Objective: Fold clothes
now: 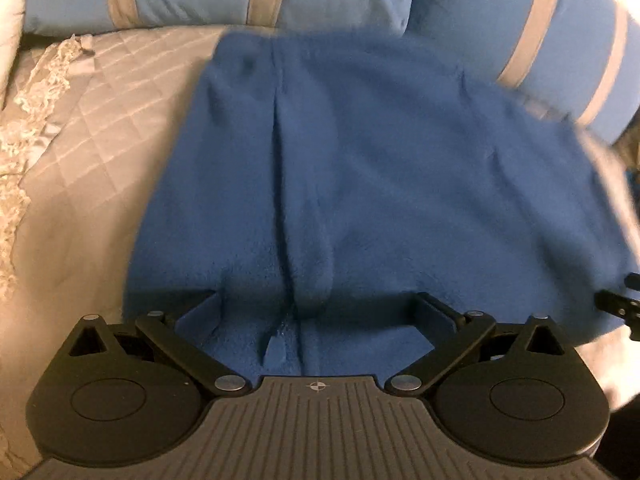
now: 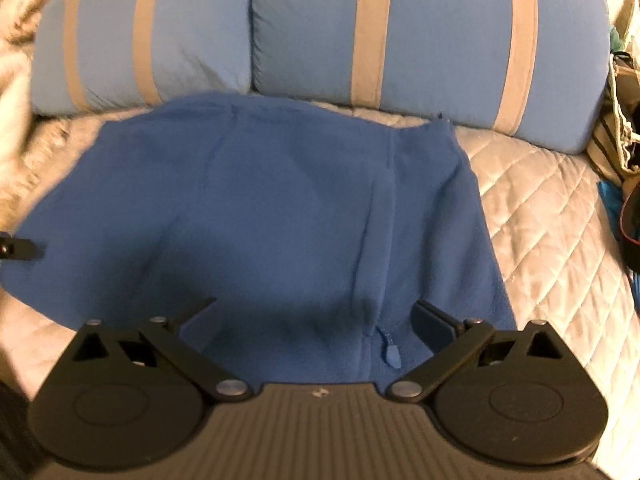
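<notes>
Both tools, left tool [image 1: 316, 312] and right tool [image 2: 316, 316], hover spread apart over a blue fleece garment [image 1: 360, 184] on the quilted bed [image 2: 552, 216].

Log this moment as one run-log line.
stage: pre-fold | item: blue fleece zip garment flat on grey quilted bedspread | left gripper: open over garment | right gripper: open over garment

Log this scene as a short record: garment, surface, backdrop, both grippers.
garment: blue fleece, spread flat, zipper pull at near edge
surface: quilted bedspread
backdrop: blue pillows with tan stripes
left gripper: open, over near edge of fleece
right gripper: open, fingers either side of zipper pull
</notes>
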Demonstrator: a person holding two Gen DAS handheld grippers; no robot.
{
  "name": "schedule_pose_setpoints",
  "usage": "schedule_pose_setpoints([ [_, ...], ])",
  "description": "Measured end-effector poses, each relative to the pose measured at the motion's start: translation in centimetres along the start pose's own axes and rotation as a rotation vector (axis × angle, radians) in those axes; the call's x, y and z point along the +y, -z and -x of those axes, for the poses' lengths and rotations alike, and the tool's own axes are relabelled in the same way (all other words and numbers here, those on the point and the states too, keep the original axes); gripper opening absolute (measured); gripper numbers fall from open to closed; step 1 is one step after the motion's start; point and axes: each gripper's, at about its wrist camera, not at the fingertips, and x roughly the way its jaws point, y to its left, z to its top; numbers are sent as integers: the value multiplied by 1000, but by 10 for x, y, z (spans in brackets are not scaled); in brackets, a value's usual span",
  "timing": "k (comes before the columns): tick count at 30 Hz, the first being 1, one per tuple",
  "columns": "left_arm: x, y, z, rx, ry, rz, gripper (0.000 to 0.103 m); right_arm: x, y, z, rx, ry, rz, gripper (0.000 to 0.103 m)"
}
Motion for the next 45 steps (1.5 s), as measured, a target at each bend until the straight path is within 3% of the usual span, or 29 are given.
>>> schedule_pose_setpoints([
  [2, -8, 2, -5, 1, -32, -36, 103, 1, 10, -28, 76, 11, -19, 102],
  [8, -16, 6, -6, -9, -67, -39, 103, 13, 15, -42, 70, 72, -30, 101],
  [12, -15, 11, -3, -36, -65, -34, 103, 11, 14, -41, 73, 60, -40, 101],
  [18, -15, 11, -2, -51, -66, -16, 103, 8, 14, -34, 58, 69, -23, 102],
  [23, -16, 14, 1, -80, -76, -6, 103, 7, 16, -13, -33, 81, -1, 102],
  [27, -7, 6, 16, -101, -45, 36, 103, -12, 11, -2, -145, 61, -85, 102],
  [33, 32, -14, 53, -296, -9, 181, 103, -38, 0, 4, -241, 110, -152, 102],
  [37, 67, -27, 47, -305, 67, 302, 103, -52, -7, 1, -268, 120, -177, 102],
  [40, 80, -34, 39, -287, 76, 339, 103, -70, -15, -9, -251, 101, -238, 102],
  [45, 96, -39, 22, -281, 159, 362, 103, -100, -31, -35, -210, 83, -302, 102],
])
